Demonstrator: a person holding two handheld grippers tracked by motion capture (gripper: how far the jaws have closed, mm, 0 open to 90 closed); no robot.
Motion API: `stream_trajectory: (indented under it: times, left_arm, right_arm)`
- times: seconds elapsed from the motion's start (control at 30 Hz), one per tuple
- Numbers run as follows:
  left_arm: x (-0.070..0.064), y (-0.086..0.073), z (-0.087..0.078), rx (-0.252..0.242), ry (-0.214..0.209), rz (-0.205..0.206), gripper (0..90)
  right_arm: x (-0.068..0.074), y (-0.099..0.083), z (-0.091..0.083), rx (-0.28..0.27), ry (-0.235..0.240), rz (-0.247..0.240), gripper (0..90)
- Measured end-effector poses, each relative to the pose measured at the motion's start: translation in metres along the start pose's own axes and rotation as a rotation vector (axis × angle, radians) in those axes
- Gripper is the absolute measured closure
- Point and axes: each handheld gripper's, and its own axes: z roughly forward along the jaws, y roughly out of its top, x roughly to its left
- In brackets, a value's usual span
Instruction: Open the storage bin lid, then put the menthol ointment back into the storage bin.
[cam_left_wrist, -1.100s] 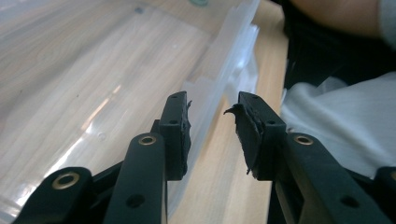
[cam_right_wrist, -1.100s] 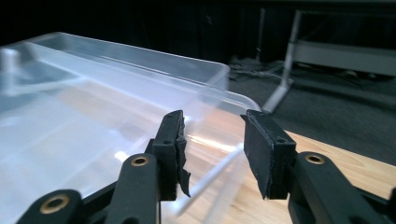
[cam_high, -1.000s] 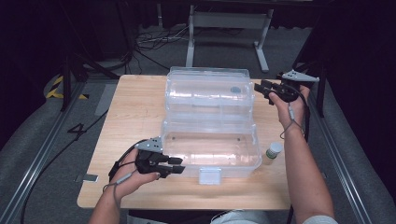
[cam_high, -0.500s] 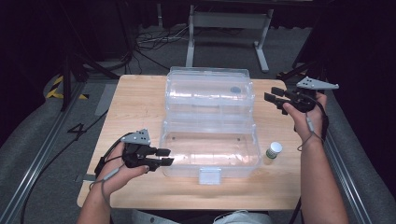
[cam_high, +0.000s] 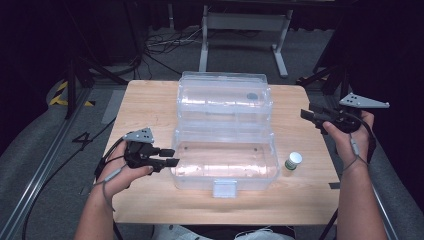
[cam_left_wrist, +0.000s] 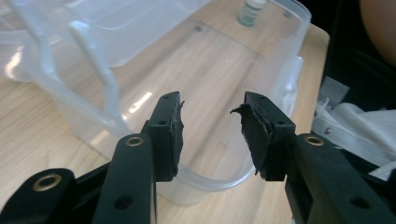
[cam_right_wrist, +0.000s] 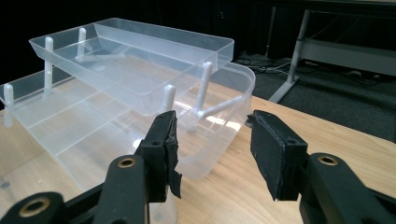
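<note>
A clear plastic storage box (cam_high: 225, 160) stands open in the middle of the wooden table (cam_high: 150, 95), its lid and a clear inner tray (cam_right_wrist: 135, 70) raised toward the far side. A small bottle with a white cap (cam_high: 293, 162) stands on the table just right of the box, also seen through the box wall as the bottle (cam_left_wrist: 251, 10). My left gripper (cam_high: 169, 157) is open, low at the box's left front corner, aimed at its wall (cam_left_wrist: 205, 93). My right gripper (cam_high: 309, 114) is open, held up off the table's right edge, facing the tray. Both hold nothing.
A white latch tab (cam_high: 224, 188) hangs at the box's front. Metal stand legs (cam_high: 240, 30) and cables (cam_high: 160, 45) lie on the floor beyond the table. A black tripod (cam_high: 75, 75) stands at the far left.
My right gripper has drawn back from the box's far right corner, out past the table's right edge and slightly nearer. My left gripper has shifted a little to the left.
</note>
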Motion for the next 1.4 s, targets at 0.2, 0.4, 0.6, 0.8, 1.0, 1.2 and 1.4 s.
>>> stream_trajectory:
  times: [0.2, 0.4, 0.6, 0.8, 1.0, 1.2, 1.4]
  left_arm:
    - [0.008, 0.001, -0.006, -0.018, 0.050, -0.034, 57.6]
    - [0.010, 0.001, -0.008, -0.022, 0.060, -0.050, 57.2]
    - [0.012, 0.001, -0.009, -0.018, 0.061, -0.054, 56.9]
    - [0.016, -0.002, -0.012, -0.018, 0.087, -0.074, 56.2]
    - [0.018, -0.003, -0.013, -0.016, 0.110, -0.087, 55.9]
    - [0.019, -0.003, -0.013, -0.010, 0.115, -0.093, 55.6]
    - [0.021, -0.005, -0.012, -0.001, 0.120, -0.100, 55.4]
  right_arm:
    - [0.000, -0.002, -0.006, 0.018, -0.013, -0.004, 51.0]
    - [0.002, -0.003, -0.009, 0.065, -0.024, -0.009, 49.5]
    - [0.004, -0.002, -0.013, 0.114, -0.012, -0.014, 49.1]
    - [0.005, -0.003, -0.015, 0.169, -0.015, -0.033, 49.1]
    - [0.006, -0.004, -0.016, 0.225, -0.008, -0.038, 49.1]
    - [0.008, -0.006, -0.014, 0.303, 0.014, -0.030, 51.1]
    - [0.008, -0.009, -0.010, 0.386, 0.054, -0.068, 53.2]
